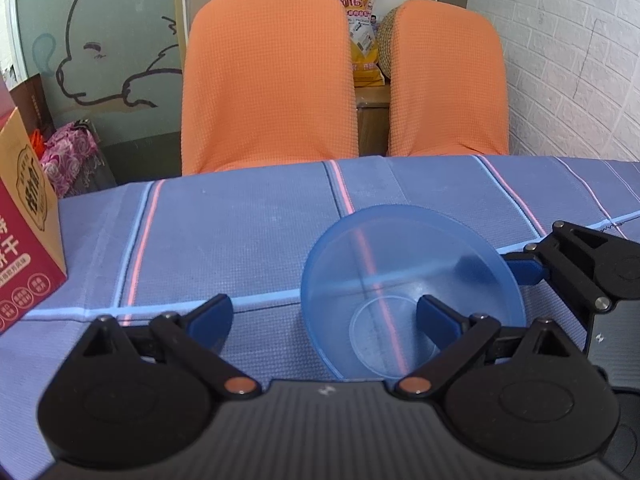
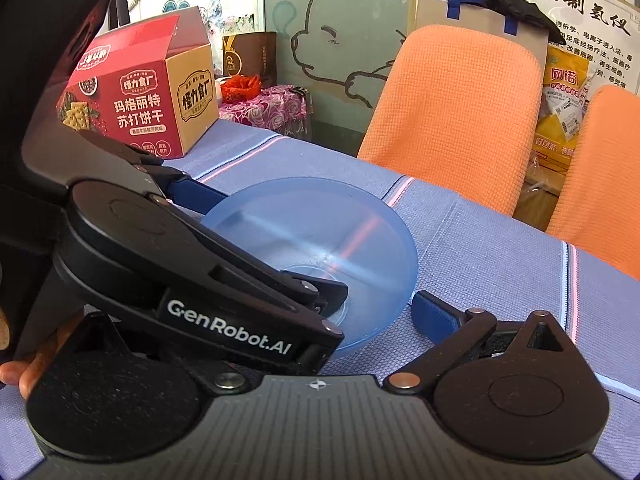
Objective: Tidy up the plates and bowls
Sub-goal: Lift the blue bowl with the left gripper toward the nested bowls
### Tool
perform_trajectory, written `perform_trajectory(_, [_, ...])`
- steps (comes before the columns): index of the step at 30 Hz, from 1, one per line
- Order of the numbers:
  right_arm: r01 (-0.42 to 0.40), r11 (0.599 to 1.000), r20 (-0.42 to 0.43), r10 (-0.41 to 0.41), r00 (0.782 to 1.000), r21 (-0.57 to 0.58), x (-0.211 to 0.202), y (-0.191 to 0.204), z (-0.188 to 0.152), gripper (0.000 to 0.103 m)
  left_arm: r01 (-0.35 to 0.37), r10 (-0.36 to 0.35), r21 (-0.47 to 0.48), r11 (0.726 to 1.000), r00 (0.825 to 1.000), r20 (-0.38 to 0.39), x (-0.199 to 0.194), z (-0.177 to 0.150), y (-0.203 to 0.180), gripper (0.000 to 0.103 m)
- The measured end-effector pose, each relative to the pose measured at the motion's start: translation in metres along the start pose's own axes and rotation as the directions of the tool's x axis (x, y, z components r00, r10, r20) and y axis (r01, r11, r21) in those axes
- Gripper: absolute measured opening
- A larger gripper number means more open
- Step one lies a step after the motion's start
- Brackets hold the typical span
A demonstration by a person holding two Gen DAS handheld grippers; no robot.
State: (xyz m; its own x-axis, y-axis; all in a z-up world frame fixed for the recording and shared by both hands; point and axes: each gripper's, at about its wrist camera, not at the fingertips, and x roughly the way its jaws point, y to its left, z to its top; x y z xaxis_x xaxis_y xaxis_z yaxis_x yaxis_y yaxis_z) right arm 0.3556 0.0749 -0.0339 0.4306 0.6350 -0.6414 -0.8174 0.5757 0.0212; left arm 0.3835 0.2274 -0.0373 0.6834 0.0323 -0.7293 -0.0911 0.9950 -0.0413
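Handling one translucent blue bowl (image 1: pixel 400 280) on striped tablecloth (image 1: pixel 200 240): left gripper (image 1: pixel 324 316) spread wide, one finger inside; right gripper (image 2: pixel 424 312) state unclear. Next, probably: clamp rim, lift.

Translucent glossy blue plastic bowl (image 1: pixel 412 292) on matt woven tablecloth (image 1: pixel 224 248)

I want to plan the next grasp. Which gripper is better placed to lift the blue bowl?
Left, probably. The left gripper is open across the wall of the bowl, one finger inside. The right gripper shows one finger, outside it.
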Motion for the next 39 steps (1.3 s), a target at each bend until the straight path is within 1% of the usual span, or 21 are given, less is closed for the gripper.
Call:
perform_trajectory(3, [-0.012,1.0,-0.058,0.011,0.998,-0.003,-0.002,-0.002,0.007,0.088,0.003,-0.003,0.002,1.0,1.0,-0.003,-0.001,0.0,0.001,0.098])
perform_trajectory(10, [0.015,1.0,-0.041,-0.015,0.999,0.01,-0.011,-0.009,-0.006,0.087,0.003,-0.003,-0.014,1.0,1.0,0.003,-0.002,-0.001,0.006,0.097])
perform_trajectory(13, [-0.002,1.0,-0.043,0.001,0.999,-0.01,-0.007,-0.004,-0.005,0.085,0.001,-0.001,-0.008,1.0,1.0,0.004,-0.002,-0.001,0.003,0.097])
perform_trajectory(14, [-0.011,1.0,-0.044,0.011,0.999,-0.021,-0.006,-0.001,-0.005,0.084,0.002,-0.002,-0.003,1.0,1.0,0.009,-0.003,-0.002,0.002,0.095])
perform_trajectory(15, [-0.021,0.999,-0.044,0.02,0.999,-0.032,-0.007,0.001,-0.004,0.083,0.009,-0.009,0.0,1.0,1.0,0.014,-0.004,-0.002,0.001,0.087])
perform_trajectory(16, [-0.029,0.999,-0.036,0.028,0.999,-0.038,-0.008,0.004,-0.003,0.082,0.03,-0.03,0.001,1.0,0.999,0.018,-0.007,-0.001,0.0,0.079])
perform_trajectory(17, [-0.038,0.999,-0.027,0.037,0.999,-0.039,-0.011,0.007,-0.001,0.083,0.063,-0.063,-0.009,0.998,0.998,0.022,-0.011,0.0,-0.001,0.059])
perform_trajectory(18, [-0.046,0.998,-0.02,0.045,0.999,-0.038,-0.014,0.01,0.002,0.082,0.09,-0.089,-0.029,0.996,0.996,0.014,-0.016,0.002,-0.001,0.054])
perform_trajectory(20, [-0.041,0.998,-0.007,0.041,0.999,-0.047,-0.023,0.011,0.003,0.082,0.095,-0.094,-0.03,0.995,0.995,0.013,-0.025,0.007,-0.003,0.055])
perform_trajectory(22, [-0.054,0.998,0.001,0.054,0.999,-0.009,-0.032,0.007,0.003,0.082,0.113,-0.114,-0.032,0.993,0.994,-0.006,-0.031,0.009,-0.005,0.055])
perform_trajectory(24, [-0.051,0.998,-0.003,0.051,0.999,0.029,-0.041,0.007,0.004,0.082,0.125,-0.126,-0.037,0.991,0.992,-0.014,-0.037,0.009,-0.01,0.055])
perform_trajectory(29, [-0.019,1.0,-0.004,0.019,1.0,0.025,-0.069,0.017,0.0,0.082,0.138,-0.138,-0.012,0.99,0.99,-0.002,-0.062,0.006,-0.03,0.055])
perform_trajectory(34, [0.01,1.0,0.031,-0.01,0.999,0.021,-0.117,0.026,-0.015,0.082,0.163,-0.163,0.012,0.987,0.986,0.022,-0.103,-0.002,-0.06,0.055])
perform_trajectory(39, [0.072,0.997,0.068,-0.073,0.995,0.019,-0.173,0.042,-0.038,0.082,0.205,-0.208,0.051,0.977,0.976,0.063,-0.153,-0.022,-0.103,0.055])
